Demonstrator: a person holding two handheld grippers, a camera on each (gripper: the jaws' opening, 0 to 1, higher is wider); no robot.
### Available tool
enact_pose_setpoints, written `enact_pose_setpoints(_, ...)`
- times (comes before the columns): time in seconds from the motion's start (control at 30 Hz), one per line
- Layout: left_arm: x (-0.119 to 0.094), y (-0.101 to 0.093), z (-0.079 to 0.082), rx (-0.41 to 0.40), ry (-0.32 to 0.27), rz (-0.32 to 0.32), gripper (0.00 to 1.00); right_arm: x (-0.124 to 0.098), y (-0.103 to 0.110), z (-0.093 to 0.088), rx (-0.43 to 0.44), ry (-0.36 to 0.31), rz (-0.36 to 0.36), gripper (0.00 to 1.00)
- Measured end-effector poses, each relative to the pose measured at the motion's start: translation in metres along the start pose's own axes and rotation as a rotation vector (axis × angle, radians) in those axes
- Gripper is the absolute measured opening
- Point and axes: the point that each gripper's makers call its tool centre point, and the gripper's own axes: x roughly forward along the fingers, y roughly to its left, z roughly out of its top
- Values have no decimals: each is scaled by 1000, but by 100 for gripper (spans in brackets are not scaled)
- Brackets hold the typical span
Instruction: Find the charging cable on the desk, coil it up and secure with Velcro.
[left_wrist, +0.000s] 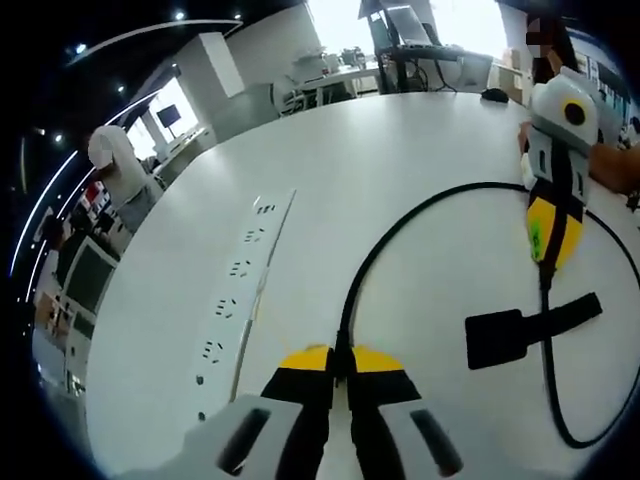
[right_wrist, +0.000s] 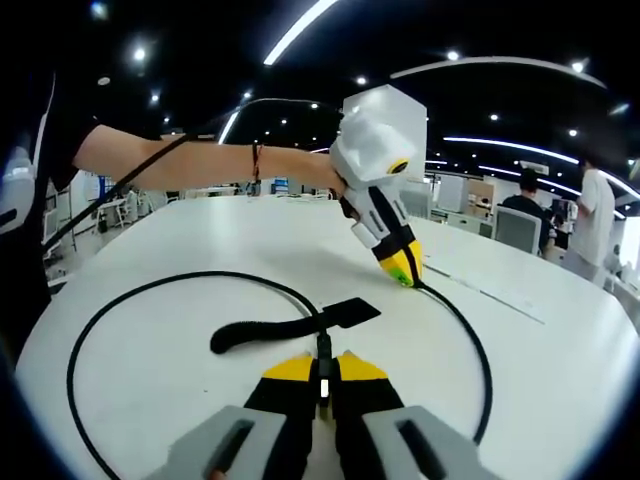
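Cable: black, lying on the white desk in a wide open loop between the two grippers.
Strap: flat black Velcro strap on the cable, long axis lying crosswise to it.
Left gripper: clenched on the cable's near run.
Right gripper: clamped on the cable just beside the strap.
Left gripper view: a white power strip to the left.
Right gripper view: the loop's far left sweep.

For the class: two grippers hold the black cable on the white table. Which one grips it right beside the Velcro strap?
The right gripper: the Velcro strap lies just beyond its jaws. The left gripper clamps bare charging cable, strap farther off.
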Motion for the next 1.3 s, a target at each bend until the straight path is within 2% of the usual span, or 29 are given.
enact_pose_setpoints(0.37,-7,2,-2,-14,-17,25,6,0,0,0,-1,-2,-2,8)
enact_pose_setpoints(0.7,-25,7,3,-32,-23,61,6,1,0,2,-1,-2,-5,8)
enact_pose_setpoints(0.8,-30,-2,4,-39,-34,67,6,0,1,3,-4,-2,-6,8)
enact_pose_setpoints(0.83,-35,-12,3,-38,-32,73,6,0,1,3,-4,-2,-7,8)
enact_pose_setpoints(1.03,-45,-27,2,-54,-49,84,6,-1,0,5,-10,-1,-10,8)
enact_pose_setpoints(1.1,-45,-20,2,-59,-53,91,6,-1,0,5,-13,-1,-12,8)
enact_pose_setpoints(1.3,-59,-35,0,-89,-71,124,6,-1,1,6,-17,0,-15,8)
